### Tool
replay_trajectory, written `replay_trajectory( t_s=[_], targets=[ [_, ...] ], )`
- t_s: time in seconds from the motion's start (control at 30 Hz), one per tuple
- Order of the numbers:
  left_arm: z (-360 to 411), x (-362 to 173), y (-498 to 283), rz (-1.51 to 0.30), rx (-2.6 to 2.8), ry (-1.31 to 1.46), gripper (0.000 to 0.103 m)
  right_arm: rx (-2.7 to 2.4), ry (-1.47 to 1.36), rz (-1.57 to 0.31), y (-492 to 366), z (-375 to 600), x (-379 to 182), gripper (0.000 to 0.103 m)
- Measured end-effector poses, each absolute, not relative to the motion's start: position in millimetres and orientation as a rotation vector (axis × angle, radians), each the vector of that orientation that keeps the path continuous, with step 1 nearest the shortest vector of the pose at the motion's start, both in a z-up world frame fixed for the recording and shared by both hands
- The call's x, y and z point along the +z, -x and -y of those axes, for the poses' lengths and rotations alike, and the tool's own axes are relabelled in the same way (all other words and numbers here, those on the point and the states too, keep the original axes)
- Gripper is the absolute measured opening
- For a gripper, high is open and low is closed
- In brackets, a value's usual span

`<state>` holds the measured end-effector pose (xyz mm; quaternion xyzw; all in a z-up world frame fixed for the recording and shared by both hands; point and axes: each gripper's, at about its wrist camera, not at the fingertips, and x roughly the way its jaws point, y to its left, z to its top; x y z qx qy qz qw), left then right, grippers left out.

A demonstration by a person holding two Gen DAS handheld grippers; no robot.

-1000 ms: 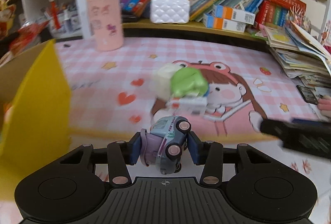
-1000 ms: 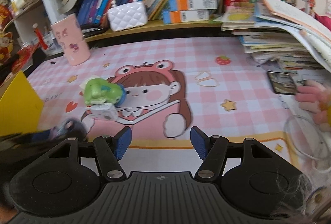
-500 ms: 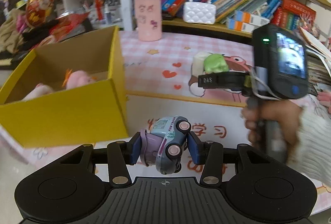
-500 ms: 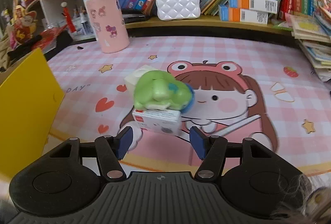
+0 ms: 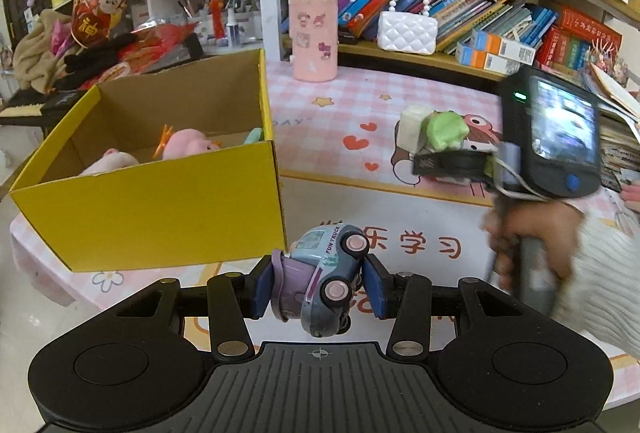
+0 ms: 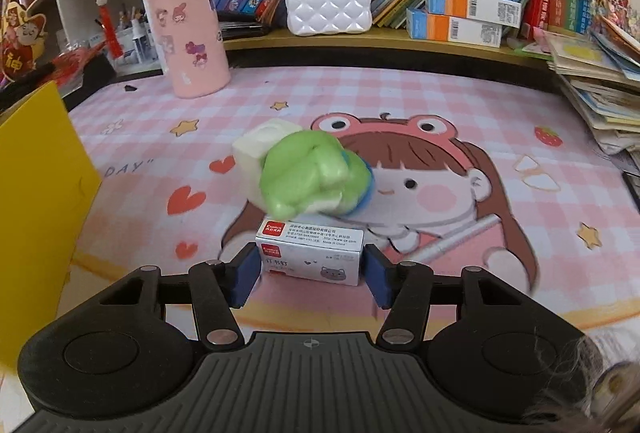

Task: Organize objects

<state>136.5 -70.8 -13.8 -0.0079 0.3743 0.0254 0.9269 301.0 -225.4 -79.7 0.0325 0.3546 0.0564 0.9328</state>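
My left gripper [image 5: 319, 285] is shut on a pale blue and purple toy truck [image 5: 328, 273], held tilted above the table's front edge. It hangs just right of the open yellow cardboard box [image 5: 160, 213], which holds pink plush toys [image 5: 188, 145]. My right gripper [image 6: 310, 273] is low on the pink mat. Its jaws are closing on a white staple box [image 6: 312, 253], and the pads touch both of its ends. A green frog toy [image 6: 312, 177] sits on the staple box's far edge, with a white block [image 6: 260, 145] behind it. A person's hand [image 5: 532, 237] holds the right gripper.
A pink cylinder holder [image 6: 188, 41] stands at the back left of the mat. A white quilted purse [image 6: 328, 7] and rows of books fill the shelf behind. A stack of books and papers [image 6: 600, 97] crowds the right side. The yellow box's wall [image 6: 36, 193] borders the left.
The left gripper drew back and left with the truck, bringing the yellow box into view. The right gripper moved in low onto the staple box and its jaws narrowed around it.
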Motion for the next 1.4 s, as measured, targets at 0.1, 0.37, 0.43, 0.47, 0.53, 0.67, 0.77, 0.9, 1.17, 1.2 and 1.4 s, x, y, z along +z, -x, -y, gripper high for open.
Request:
replay_trajectory(
  t_s=[0.1, 0.37, 0.43, 0.47, 0.53, 0.67, 0.77, 0.9, 1.17, 1.2, 1.4],
  targets=[
    [67.6, -16.3, -135.9, -0.767, 0.045, 0.019, 0.045, 0.123, -0.039, -0.715, -279.7, 234.9, -74.6, 0.052],
    [63.9, -19.5, -130.2, -0.757, 0.028, 0.032, 0.045, 0.143, -0.031, -0.758, -226.7, 257.2, -69.0, 0.052],
    [63.1, -19.4, -126.7, -0.750, 0.016, 0.035, 0.045, 0.152, -0.031, -0.773, -212.4, 258.8, -68.0, 0.052],
    [62.2, -19.2, -124.8, -0.746, 0.010, 0.037, 0.045, 0.156, -0.032, -0.779, -205.2, 258.9, -67.0, 0.052],
    [60.0, -19.5, -120.0, -0.738, -0.002, 0.047, 0.045, 0.163, -0.028, -0.786, -191.7, 257.2, -64.6, 0.052],
    [52.1, -19.3, -110.2, -0.724, -0.032, 0.072, 0.045, 0.181, -0.001, -0.800, -170.5, 248.0, -59.5, 0.053],
    [43.4, -18.4, -101.9, -0.711, -0.059, 0.079, 0.045, 0.186, 0.018, -0.784, -155.5, 238.8, -51.5, 0.053],
    [30.3, -16.9, -88.2, -0.696, -0.078, 0.089, 0.045, 0.190, 0.001, -0.778, -135.5, 226.0, -42.2, 0.053],
    [-3.7, -17.3, -53.4, -0.692, -0.087, 0.127, 0.045, 0.241, 0.032, -0.817, -85.2, 185.8, -40.3, 0.053],
    [-7.2, -17.3, -49.4, -0.692, -0.090, 0.128, 0.045, 0.246, 0.039, -0.816, -80.1, 180.3, -39.8, 0.053],
    [-30.8, -16.6, -29.0, -0.678, -0.080, 0.144, 0.045, 0.260, 0.065, -0.809, -57.5, 153.7, -37.9, 0.053]
  ],
)
